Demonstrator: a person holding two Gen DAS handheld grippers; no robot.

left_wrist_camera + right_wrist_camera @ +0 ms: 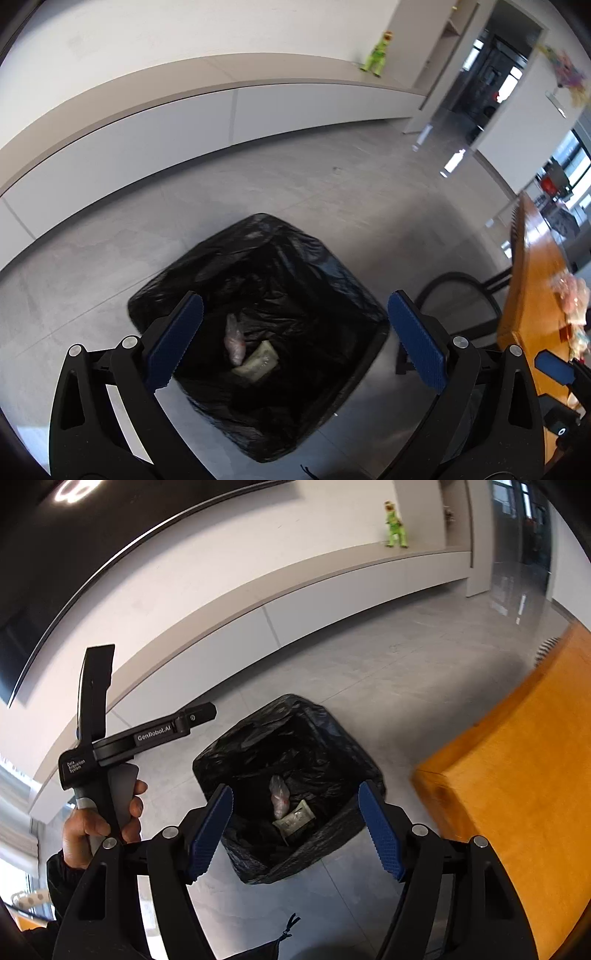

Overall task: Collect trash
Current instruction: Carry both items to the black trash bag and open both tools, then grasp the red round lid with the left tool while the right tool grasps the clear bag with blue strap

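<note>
A bin lined with a black bag [280, 258] stands on the grey floor; it also shows in the right wrist view [295, 723]. Inside lie a clear plastic wrapper [234, 338] [279, 794] and a pale flat packet [258, 363] [295, 818]. My left gripper [295, 339] is open and empty above the bin's mouth. My right gripper [295, 829] is open and empty above the bin too. The left gripper's body, held by a hand, shows at the left of the right wrist view [110, 742].
An orange wooden table [517, 775] stands right of the bin, with blurred wrappers on it [570, 299]. A black chair [458, 306] sits between bin and table. A long white low cabinet [221, 107] runs along the wall, with a green toy [378, 55] on it.
</note>
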